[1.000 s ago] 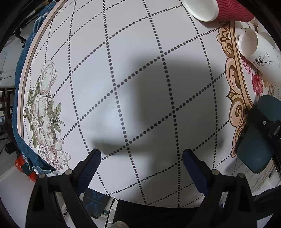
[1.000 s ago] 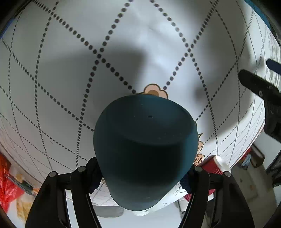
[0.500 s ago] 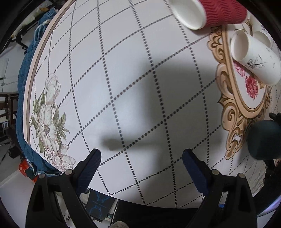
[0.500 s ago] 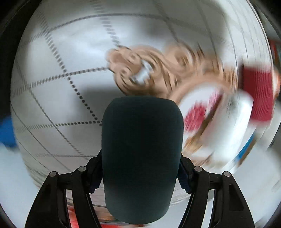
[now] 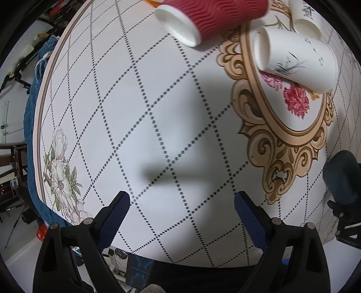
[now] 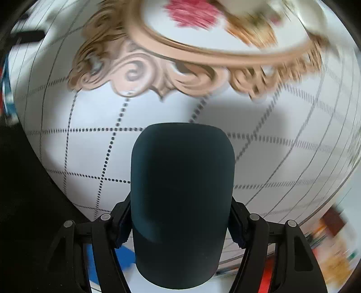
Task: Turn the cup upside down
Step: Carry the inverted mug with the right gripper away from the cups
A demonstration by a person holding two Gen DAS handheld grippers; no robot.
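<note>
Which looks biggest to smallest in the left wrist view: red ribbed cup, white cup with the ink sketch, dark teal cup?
1. red ribbed cup and white cup with the ink sketch: look about alike, and the red one is cut off at the top edge, so no ranking.
2. dark teal cup: smallest as seen, but only partly in frame at the right edge.

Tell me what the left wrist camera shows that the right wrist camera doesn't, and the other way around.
Only the left wrist view shows the red ribbed cup and a white printed cup, both lying on their sides, plus the open, empty left gripper. Only the right wrist view shows the right gripper clamped on the dark teal cup, filling the foreground. Both show that teal cup and the tablecloth with its dotted grid and gold-framed rose motif.
</note>
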